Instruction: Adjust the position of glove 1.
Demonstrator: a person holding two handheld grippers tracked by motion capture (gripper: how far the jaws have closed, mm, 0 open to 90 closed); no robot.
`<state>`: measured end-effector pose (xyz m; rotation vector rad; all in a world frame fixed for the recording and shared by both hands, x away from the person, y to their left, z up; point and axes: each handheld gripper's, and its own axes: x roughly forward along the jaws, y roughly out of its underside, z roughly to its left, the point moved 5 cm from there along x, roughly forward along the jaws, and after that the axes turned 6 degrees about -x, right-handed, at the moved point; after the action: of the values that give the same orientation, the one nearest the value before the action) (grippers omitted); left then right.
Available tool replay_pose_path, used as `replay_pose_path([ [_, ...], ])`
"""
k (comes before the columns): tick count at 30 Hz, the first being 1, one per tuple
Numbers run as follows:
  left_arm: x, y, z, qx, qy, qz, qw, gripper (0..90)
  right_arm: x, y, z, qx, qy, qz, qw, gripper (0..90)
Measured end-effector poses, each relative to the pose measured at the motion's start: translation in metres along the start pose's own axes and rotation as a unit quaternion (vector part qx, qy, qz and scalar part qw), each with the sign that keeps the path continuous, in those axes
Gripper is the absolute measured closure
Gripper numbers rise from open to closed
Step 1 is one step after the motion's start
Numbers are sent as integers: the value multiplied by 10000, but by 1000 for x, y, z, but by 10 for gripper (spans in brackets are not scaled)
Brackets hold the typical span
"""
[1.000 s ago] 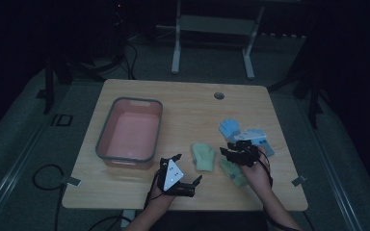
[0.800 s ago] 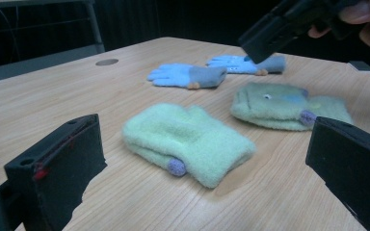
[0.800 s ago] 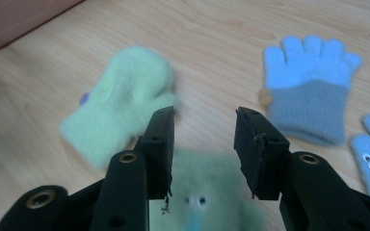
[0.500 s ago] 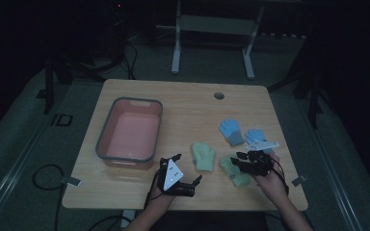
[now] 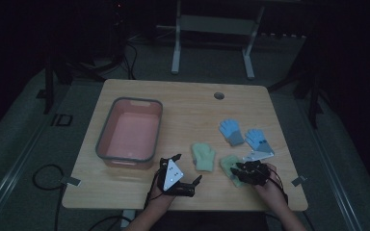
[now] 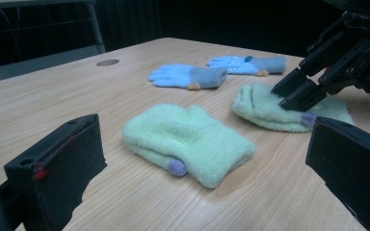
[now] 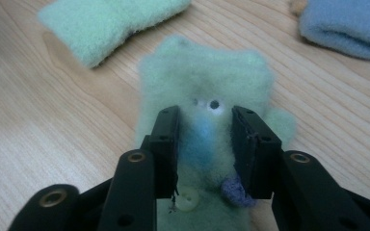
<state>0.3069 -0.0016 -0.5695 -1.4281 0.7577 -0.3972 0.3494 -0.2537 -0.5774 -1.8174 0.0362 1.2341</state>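
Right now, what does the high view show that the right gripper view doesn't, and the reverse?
High view: the pink tub, the left gripper and the table's hole. Right gripper view: the face sewn on the near green glove. Both: that glove between the jaws of the right gripper, which have just been closing, the second green glove, a blue glove and the wooden table.
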Motion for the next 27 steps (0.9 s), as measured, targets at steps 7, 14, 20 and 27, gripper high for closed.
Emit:
replay_pose_path([
  [7,0,0,0,3,12,9,10000,0,0,-1,4,-1,105,64,9999,823],
  [14,0,0,0,-11,11,13,10000,0,-5,-5,4,249,193,32,9995,857],
  [20,0,0,0,-14,8,15,10000,0,-23,-20,1,502,387,-293,9976,859],
  [27,0,0,0,-24,-7,-1,10000,0,-45,-47,-7,766,963,-586,9907,866],
])
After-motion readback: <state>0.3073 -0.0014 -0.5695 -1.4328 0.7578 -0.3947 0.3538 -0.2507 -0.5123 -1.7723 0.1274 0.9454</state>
